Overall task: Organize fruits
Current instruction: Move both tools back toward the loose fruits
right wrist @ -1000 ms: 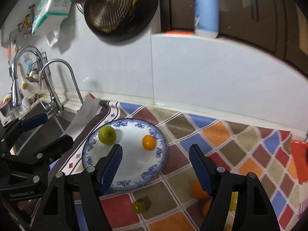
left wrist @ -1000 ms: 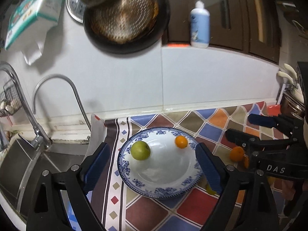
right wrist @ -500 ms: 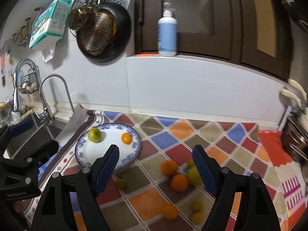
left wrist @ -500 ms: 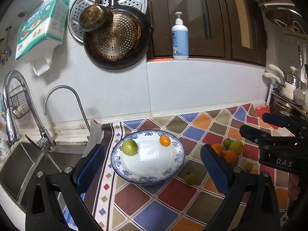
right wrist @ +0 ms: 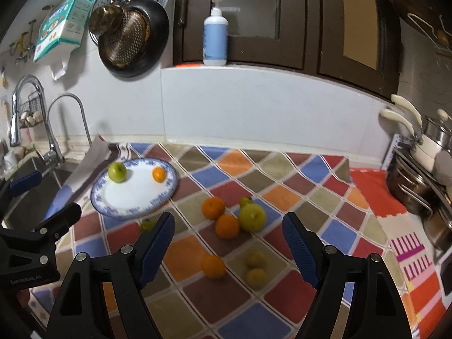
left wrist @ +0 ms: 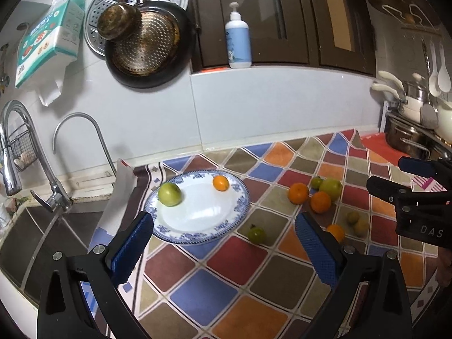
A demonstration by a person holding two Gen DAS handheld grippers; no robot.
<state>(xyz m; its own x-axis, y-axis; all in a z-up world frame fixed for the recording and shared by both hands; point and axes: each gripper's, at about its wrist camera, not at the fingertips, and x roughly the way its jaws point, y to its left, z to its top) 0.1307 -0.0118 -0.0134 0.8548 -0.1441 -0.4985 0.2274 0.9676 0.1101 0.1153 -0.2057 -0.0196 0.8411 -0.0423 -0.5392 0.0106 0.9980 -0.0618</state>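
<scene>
Blue ribbed pads face each other across an empty gap on both tools. The left gripper [left wrist: 224,244] stands wide over the plate's near rim; the right gripper [right wrist: 228,243] is spread a little less, above the loose fruit, and grips nothing.

Handling (judged): the oranges [right wrist: 226,226] and the larger apple [right wrist: 252,216] are round, firm and smooth-skinned, light enough for one tool. They would roll if nudged and bruise under a hard squeeze. The best hold is across the widest girth, pads on opposite sides. The small greenish fruits [right wrist: 256,277] near the counter's front edge leave less to pinch; blur hides their kind.

Containers: the blue-rimmed plate [left wrist: 239,211], at the cloth's left end beside the sink [left wrist: 36,243], carries a green apple [left wrist: 169,194] toward its left rim and a small orange [left wrist: 220,183] toward its back rim, well apart. One small green fruit [left wrist: 256,234] lies on the cloth [right wrist: 319,195] just off the plate's near-right rim. The remaining fruit clusters mid-cloth, two oranges and the apple touching or nearly so.
</scene>
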